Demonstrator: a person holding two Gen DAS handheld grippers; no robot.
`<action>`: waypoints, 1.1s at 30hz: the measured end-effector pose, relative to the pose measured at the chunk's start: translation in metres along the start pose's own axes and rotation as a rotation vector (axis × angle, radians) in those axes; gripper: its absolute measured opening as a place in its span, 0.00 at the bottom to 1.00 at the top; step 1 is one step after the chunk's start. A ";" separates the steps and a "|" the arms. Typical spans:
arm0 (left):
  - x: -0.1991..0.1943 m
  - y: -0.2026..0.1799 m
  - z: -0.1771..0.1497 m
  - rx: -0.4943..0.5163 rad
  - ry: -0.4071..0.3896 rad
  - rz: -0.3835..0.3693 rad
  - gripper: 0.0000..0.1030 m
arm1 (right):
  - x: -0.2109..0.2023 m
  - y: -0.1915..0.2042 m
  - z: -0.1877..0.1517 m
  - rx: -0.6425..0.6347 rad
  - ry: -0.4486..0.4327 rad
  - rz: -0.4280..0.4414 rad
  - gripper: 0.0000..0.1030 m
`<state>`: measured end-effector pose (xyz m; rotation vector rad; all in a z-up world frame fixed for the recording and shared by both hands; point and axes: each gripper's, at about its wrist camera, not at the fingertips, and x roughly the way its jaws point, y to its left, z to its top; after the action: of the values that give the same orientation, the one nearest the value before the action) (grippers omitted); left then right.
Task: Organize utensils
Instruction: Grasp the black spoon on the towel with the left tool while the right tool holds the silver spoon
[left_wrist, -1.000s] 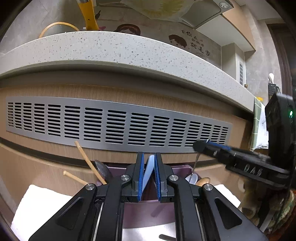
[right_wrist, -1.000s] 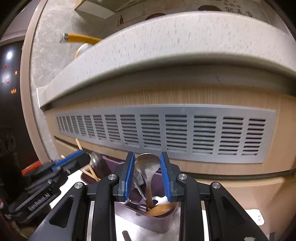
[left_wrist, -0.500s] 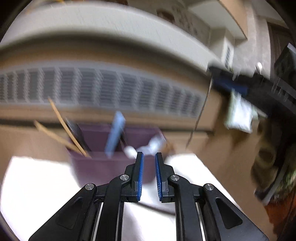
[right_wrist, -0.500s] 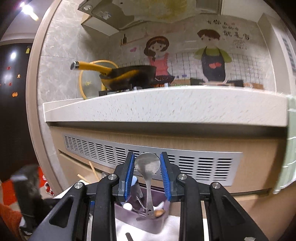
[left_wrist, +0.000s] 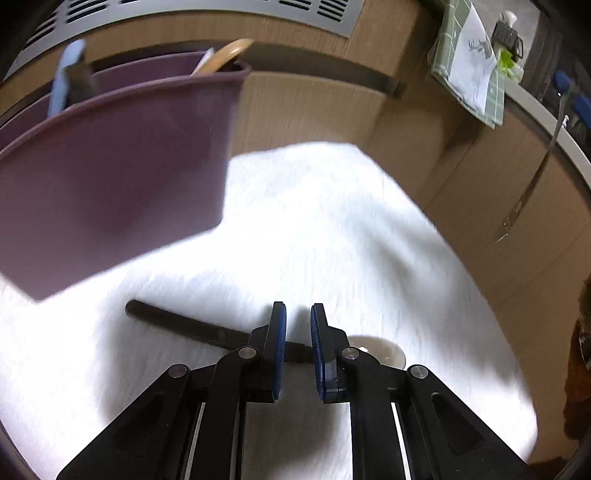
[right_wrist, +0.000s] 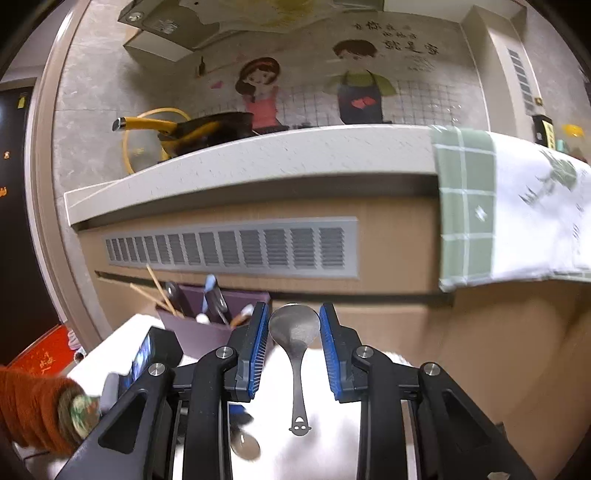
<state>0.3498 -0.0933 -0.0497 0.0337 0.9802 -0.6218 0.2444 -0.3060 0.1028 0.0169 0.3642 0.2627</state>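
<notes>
My left gripper (left_wrist: 298, 308) points down at a white towel (left_wrist: 332, 221), jaws slightly apart with nothing between them. Just under its fingers lies a dark-handled spoon (left_wrist: 184, 325), its pale bowl to the right. A purple utensil holder (left_wrist: 110, 166) stands at upper left with a blue handle (left_wrist: 66, 81) and a wooden spoon (left_wrist: 225, 55) in it. My right gripper (right_wrist: 294, 310) is shut on the bowl of a metal spoon (right_wrist: 295, 332), whose handle hangs down. That spoon (left_wrist: 532, 184) also shows at the left wrist view's right edge. The holder (right_wrist: 207, 328) is left of it.
A wooden cabinet front with a grey vent grille (right_wrist: 232, 247) rises behind the towel under a speckled counter (right_wrist: 258, 155). A green-checked cloth (right_wrist: 480, 210) hangs over the counter edge. A pan (right_wrist: 207, 129) sits on top. An orange sleeve (right_wrist: 33, 410) is at lower left.
The left gripper let go of the blue-handled utensil, now in the holder, and tipped down over the dark-handled spoon. The right gripper drew back and to the right with the metal spoon.
</notes>
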 end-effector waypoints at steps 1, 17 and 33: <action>-0.007 0.002 -0.007 0.002 0.018 0.011 0.14 | -0.003 -0.001 -0.004 -0.003 0.009 0.000 0.25; -0.119 0.036 -0.103 -0.444 -0.106 0.195 0.36 | -0.018 0.040 -0.039 0.000 0.112 0.123 0.25; -0.033 0.021 -0.033 -0.250 0.055 0.405 0.29 | -0.020 0.052 -0.053 -0.027 0.079 0.051 0.25</action>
<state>0.3223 -0.0504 -0.0476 0.0269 1.0618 -0.1256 0.1948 -0.2624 0.0635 -0.0108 0.4395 0.3195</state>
